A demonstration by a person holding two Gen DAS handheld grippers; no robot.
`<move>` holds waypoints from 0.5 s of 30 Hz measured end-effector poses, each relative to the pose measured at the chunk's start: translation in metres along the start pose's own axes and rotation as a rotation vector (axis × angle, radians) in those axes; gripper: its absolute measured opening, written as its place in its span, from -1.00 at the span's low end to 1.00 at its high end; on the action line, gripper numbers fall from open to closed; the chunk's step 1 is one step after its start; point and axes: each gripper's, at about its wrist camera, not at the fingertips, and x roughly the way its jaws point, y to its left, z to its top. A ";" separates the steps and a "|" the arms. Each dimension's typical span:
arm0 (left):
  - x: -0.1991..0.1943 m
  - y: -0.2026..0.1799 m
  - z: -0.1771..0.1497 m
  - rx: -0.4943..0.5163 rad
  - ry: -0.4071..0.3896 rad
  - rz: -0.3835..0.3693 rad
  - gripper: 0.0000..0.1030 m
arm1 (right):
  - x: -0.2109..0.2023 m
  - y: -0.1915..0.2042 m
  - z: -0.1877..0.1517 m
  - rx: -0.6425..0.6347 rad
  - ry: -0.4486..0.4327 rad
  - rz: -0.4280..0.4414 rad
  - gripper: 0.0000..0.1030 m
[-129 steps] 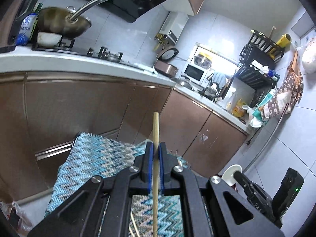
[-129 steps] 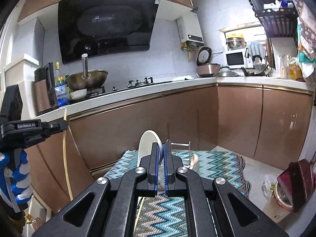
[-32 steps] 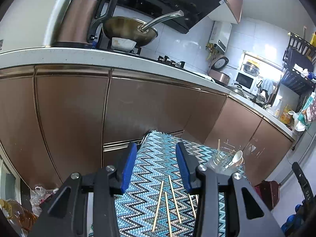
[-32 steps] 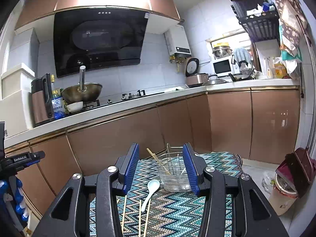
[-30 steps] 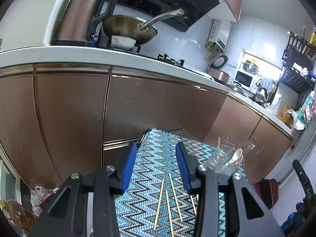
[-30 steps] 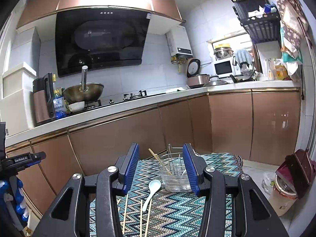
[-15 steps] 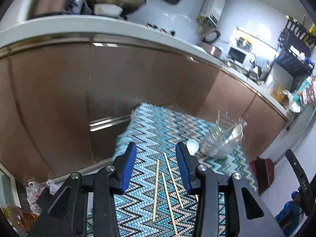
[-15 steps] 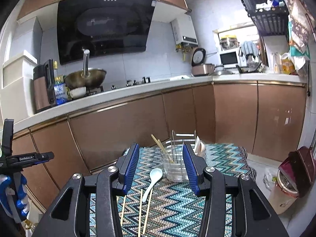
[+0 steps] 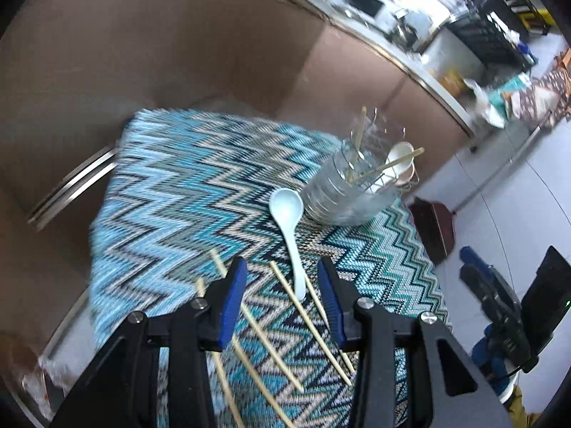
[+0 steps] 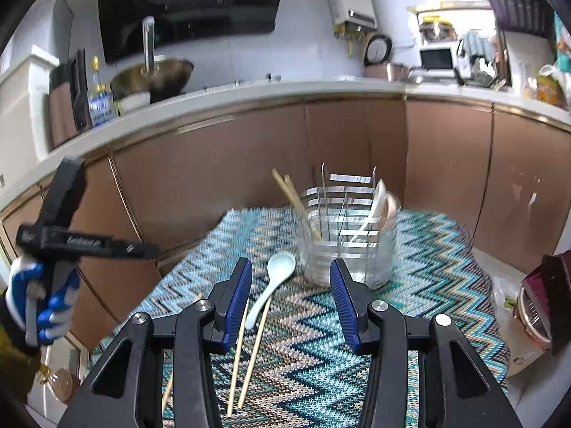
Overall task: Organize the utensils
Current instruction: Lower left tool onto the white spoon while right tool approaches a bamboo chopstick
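Both jaws stood part open and empty. The left gripper (image 9: 282,285) hovered over loose chopsticks (image 9: 310,324) and the white spoon (image 9: 287,214) lying on the tabletop (image 9: 171,185) beside the utensil holder (image 9: 351,192). I figured: straddle one chopstick only, clamp mid-shaft.

Left gripper (image 9: 282,281), right gripper (image 10: 291,281): fingers apart, empty, angled down.

A zigzag pattern of blue, teal, beige and black is shown on the cloth (image 9: 171,185). The spoon (image 9: 287,214) is seen as pale white, the chopsticks (image 9: 307,324) as light wood, the cabinets (image 10: 221,178) as copper-brown.
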 end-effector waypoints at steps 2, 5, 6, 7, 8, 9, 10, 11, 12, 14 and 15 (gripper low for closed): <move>0.027 0.004 0.014 0.018 0.048 -0.019 -0.24 | 0.017 0.000 -0.003 -0.013 0.050 0.001 -0.12; 0.062 0.009 0.033 0.029 0.111 -0.043 -0.24 | 0.043 -0.001 -0.011 -0.021 0.133 0.013 -0.18; 0.070 0.011 0.037 0.031 0.124 -0.053 -0.24 | 0.053 -0.001 -0.014 -0.023 0.168 0.021 -0.25; 0.079 0.013 0.040 0.036 0.139 -0.066 -0.24 | 0.062 -0.001 -0.016 -0.029 0.197 0.026 -0.29; 0.090 0.014 0.044 0.043 0.155 -0.081 -0.24 | 0.069 -0.001 -0.019 -0.034 0.224 0.031 -0.30; 0.097 0.015 0.047 0.044 0.165 -0.088 -0.24 | 0.078 -0.001 -0.022 -0.041 0.255 0.040 -0.32; 0.104 0.018 0.051 0.042 0.174 -0.094 -0.24 | 0.083 0.000 -0.023 -0.046 0.271 0.044 -0.33; 0.112 0.019 0.054 0.041 0.184 -0.102 -0.24 | 0.089 0.001 -0.026 -0.054 0.288 0.045 -0.34; 0.119 0.022 0.058 0.040 0.194 -0.110 -0.24 | 0.095 0.001 -0.028 -0.062 0.304 0.048 -0.34; 0.129 0.023 0.063 0.043 0.203 -0.122 -0.24 | 0.102 0.002 -0.030 -0.071 0.324 0.054 -0.34; 0.134 0.024 0.067 0.050 0.207 -0.130 -0.24 | 0.106 0.002 -0.031 -0.074 0.334 0.057 -0.34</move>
